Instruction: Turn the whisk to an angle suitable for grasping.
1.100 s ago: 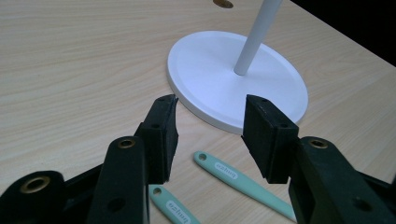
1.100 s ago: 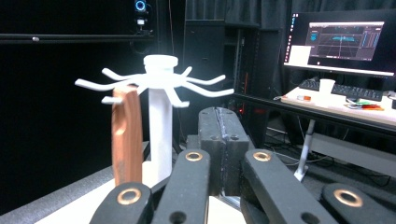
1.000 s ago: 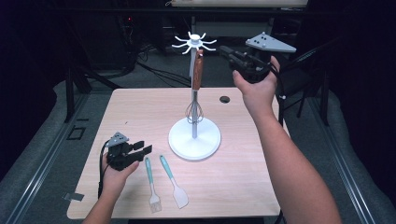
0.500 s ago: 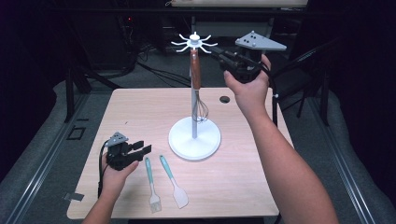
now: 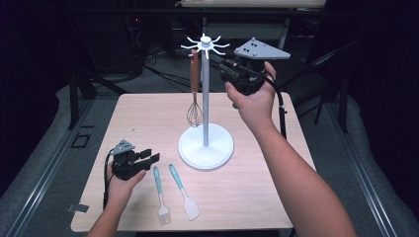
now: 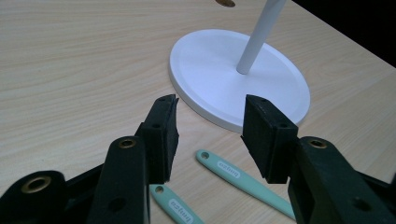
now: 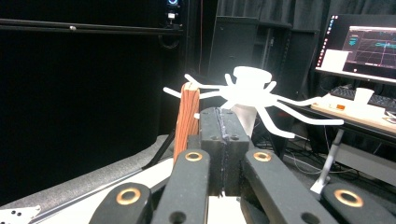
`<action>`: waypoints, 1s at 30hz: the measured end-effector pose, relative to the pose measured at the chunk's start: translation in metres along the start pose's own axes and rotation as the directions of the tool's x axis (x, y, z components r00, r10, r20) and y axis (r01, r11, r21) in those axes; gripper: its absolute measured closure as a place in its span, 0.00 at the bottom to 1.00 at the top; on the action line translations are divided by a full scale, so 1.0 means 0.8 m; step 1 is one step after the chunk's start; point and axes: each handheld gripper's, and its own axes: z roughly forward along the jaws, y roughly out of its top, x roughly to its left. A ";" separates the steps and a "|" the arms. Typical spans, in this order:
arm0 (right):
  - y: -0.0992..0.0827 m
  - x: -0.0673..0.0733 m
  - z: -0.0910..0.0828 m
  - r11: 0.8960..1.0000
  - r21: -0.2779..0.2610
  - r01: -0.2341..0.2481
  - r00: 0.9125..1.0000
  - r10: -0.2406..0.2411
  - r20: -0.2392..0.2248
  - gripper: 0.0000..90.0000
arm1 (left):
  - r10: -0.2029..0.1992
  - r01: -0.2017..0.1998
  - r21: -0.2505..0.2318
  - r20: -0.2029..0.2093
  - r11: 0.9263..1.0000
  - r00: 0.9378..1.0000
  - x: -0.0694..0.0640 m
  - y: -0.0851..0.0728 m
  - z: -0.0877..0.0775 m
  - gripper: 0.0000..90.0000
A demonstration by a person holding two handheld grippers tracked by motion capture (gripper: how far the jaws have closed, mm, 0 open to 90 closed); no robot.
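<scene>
In the upper right of the high view the right gripper is held raised at the end of an outstretched forearm, its grey plate on top and its jaws pointed left toward the white hook crown of the stand. In the right gripper view the jaws are seen pressed together with nothing between them, just in front of the hook crown and beside the wooden handle. The whisk is seen hanging from a hook at the left of the pole in the upper centre of the high view; whether the gripper tips touch the stand cannot be made out, probably not. The left gripper is rested on the table at the lower left, wrist low, its jaws parted and empty, as shown in the left gripper view with the stand's base beyond them. A brush and a spatula, both with teal handles, lie just right of it. Compared with a second ago, the right hand has been shifted leftward and closer to the crown, while the left hand has been kept in place.
</scene>
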 end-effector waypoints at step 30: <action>-0.116 0.039 -0.045 0.990 0.142 0.011 1.000 -0.008 -0.025 0.64 | -0.012 0.012 -0.001 -0.013 1.000 1.000 0.005 -0.002 -0.002 0.61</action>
